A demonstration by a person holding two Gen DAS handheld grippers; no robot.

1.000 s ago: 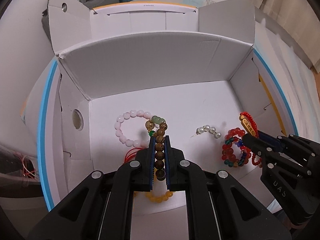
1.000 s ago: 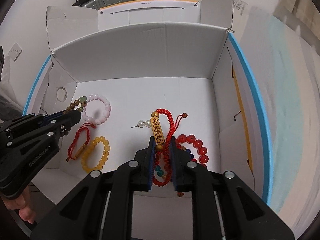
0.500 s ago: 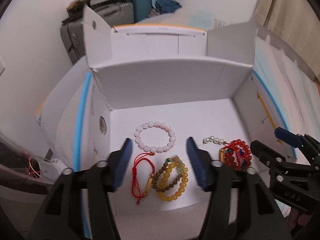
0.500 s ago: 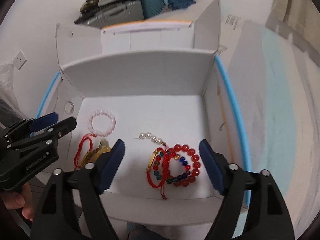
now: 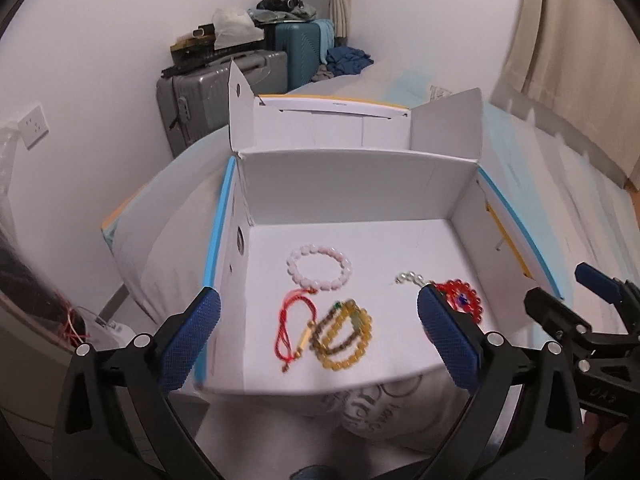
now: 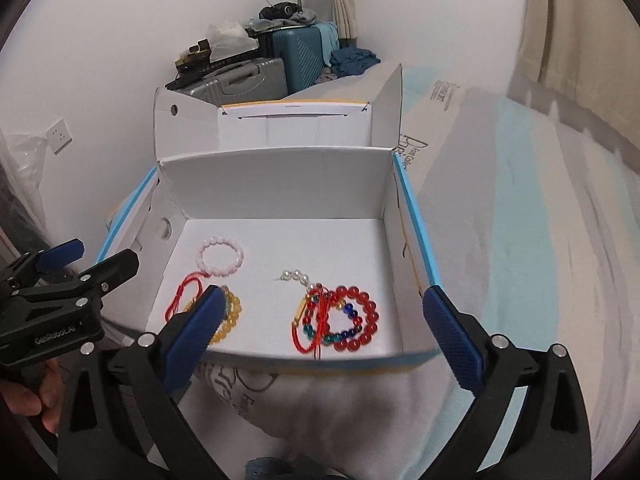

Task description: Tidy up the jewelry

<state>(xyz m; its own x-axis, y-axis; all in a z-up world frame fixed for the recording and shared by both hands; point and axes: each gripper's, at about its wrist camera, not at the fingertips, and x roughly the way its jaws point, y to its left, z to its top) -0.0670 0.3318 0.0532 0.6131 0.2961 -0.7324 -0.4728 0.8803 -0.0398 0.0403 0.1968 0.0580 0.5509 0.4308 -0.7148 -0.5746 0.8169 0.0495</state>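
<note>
An open white cardboard box (image 5: 360,184) (image 6: 276,184) holds the jewelry. Inside lie a pink bead bracelet (image 5: 319,266) (image 6: 220,257), a red cord bracelet (image 5: 291,324) (image 6: 182,294), a yellow bead bracelet with a brown wooden one on it (image 5: 344,340) (image 6: 230,318), a pearl piece (image 5: 410,279) (image 6: 295,276), and a red bead bracelet with a red cord charm and blue-green beads (image 6: 340,318) (image 5: 464,300). My left gripper (image 5: 320,340) is open and empty, above the box's near edge. My right gripper (image 6: 324,336) is open and empty, also held back over the near edge.
The box sits on a bed with white and light blue covers (image 6: 520,220). Grey (image 5: 192,96) and teal (image 5: 300,52) suitcases stand by the far wall. A wall socket (image 5: 34,126) is at the left. Each gripper shows in the other's view, at its side edge.
Both grippers opened and let go: the wooden bracelet now lies on the yellow one, the red cord charm on the red beads. Both grippers pulled back and up from the box.
</note>
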